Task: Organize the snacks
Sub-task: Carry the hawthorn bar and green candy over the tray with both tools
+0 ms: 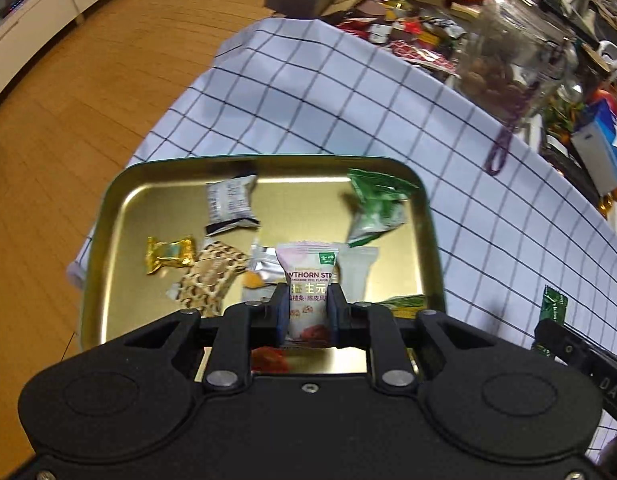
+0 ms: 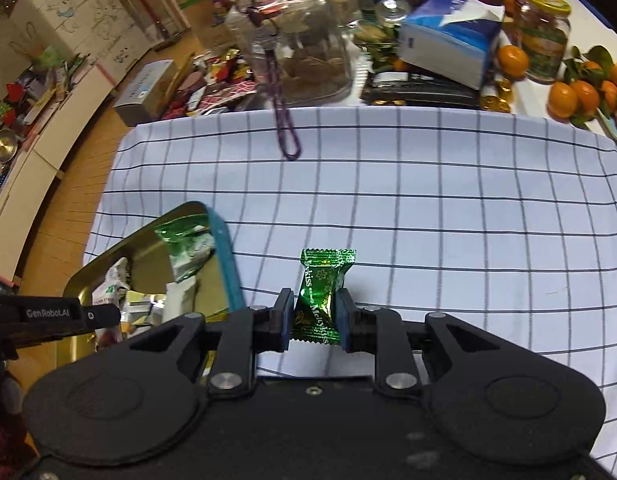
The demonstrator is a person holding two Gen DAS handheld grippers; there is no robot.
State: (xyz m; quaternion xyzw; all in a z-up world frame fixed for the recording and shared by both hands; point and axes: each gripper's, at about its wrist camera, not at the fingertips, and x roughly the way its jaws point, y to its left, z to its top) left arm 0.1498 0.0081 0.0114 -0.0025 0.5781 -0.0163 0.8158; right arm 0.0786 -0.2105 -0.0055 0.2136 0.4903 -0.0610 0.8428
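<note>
The pink hawthorn strip packet (image 1: 308, 292) stands upright at the lower centre of the left wrist view, clenched between the pads of the left gripper (image 1: 308, 312) directly over the gold tray (image 1: 108, 264). The green candy (image 2: 322, 300) sits at the lower centre of the right wrist view, pinched across its middle by the right gripper (image 2: 313, 320), above the checked cloth (image 2: 428, 220) just right of the tray's teal rim.

Both snacks look due for the tray. To drop them well, I would judge it best to lower each one close to the tray floor before letting go, since light wrappers bounce and slide on smooth metal. The bare gold patch in the upper middle of the left wrist view seems the safest landing place; the lower left is crowded by a gold-wrapped sweet (image 1: 170, 254), a nut bar (image 1: 208, 276) and a white sachet (image 1: 232, 204), with a green pouch (image 1: 374, 204) at the upper right. The right hand needs to cross the rim without clipping it.

The cloth is white with dark grid lines and hangs over the table edge. Past it stand a glass jar (image 2: 304, 40) with a purple cord (image 2: 284, 120), a tissue box (image 2: 452, 48) and tangerines (image 2: 580, 92). A wooden floor (image 1: 88, 100) fills the left side, with white cabinets at the upper left.
</note>
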